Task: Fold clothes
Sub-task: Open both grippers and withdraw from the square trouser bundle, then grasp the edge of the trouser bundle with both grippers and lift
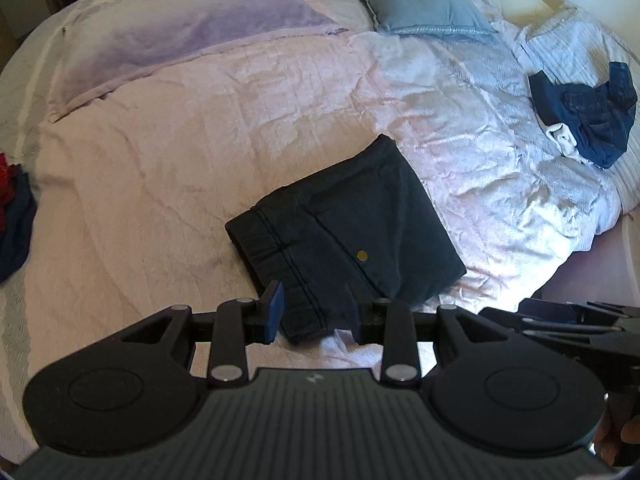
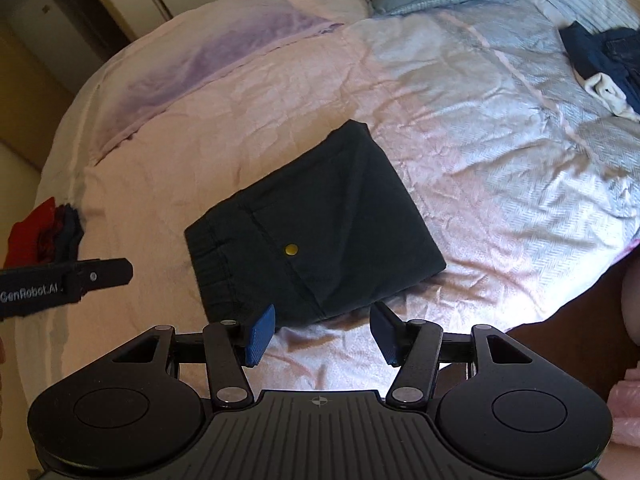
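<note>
Dark folded trousers (image 1: 344,232) (image 2: 320,224) with a brass snap lie flat on the pink bedspread (image 1: 160,168). My left gripper (image 1: 318,314) hovers over their near edge, open. The trousers' near corner shows in the gap between the fingers, and the pads do not press on it. My right gripper (image 2: 324,332) stands open just in front of the trousers' near edge, with only bedspread (image 2: 328,360) between its blue pads. One finger of the left gripper (image 2: 104,274) shows at the left of the right wrist view.
A crumpled pile of dark blue and white clothes (image 1: 588,116) (image 2: 604,64) lies at the far right of the bed. Red and blue clothes (image 1: 12,208) (image 2: 40,236) sit at the left edge. A grey-blue pillow (image 1: 420,0) rests at the head. The bed's edge drops off at the right.
</note>
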Tool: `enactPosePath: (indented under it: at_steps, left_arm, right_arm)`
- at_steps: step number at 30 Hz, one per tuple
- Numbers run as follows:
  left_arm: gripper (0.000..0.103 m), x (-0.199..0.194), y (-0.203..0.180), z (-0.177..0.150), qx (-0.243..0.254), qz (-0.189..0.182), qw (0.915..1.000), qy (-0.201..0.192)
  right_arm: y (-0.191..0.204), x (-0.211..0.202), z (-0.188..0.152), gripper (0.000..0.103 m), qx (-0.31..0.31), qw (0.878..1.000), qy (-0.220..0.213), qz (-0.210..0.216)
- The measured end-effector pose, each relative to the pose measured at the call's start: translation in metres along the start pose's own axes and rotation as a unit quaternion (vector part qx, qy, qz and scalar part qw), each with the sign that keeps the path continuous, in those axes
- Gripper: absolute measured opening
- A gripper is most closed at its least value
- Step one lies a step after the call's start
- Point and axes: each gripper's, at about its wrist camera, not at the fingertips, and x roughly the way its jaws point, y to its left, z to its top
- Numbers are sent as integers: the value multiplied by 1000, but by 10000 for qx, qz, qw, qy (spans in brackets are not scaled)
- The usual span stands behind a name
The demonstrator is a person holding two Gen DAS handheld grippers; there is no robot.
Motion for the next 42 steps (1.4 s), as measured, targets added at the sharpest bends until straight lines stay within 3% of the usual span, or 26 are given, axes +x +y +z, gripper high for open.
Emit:
enactPosePath:
  at_steps: [7,18,23,29,32,37,42]
  left_arm:
    - [30,-28,3,-3,54,151,9994,-309]
    - [34,-51,46,-29,113,226,9989,-383]
    - [34,-47,80,-49,-541,-45,9977,-413]
    - [33,-43,125,-58,-1351,-238,9895,-466]
    - [34,-35,132,-60,-1816,-496,9806,-552]
    - [34,-4,127,-59,-2699,-910,9565,-627]
    - [36,35,119,-63,-3439,-894,9323,-679]
  right_arm:
    - [6,-18,-6,56,25,9995,-247,170]
    - [38,-23,-26,56,109,9992,-344,183]
    - [31,-11,-41,56,223,9996,-193,48]
    - [1,-21,-21,56,345,9979,-532,102]
    - [-21,-19,4,56,370,9973,-606,192]
    - [-55,-13,51,56,103,9975,-489,497]
    - [-96,3,95,57,-48,9968,-388,695]
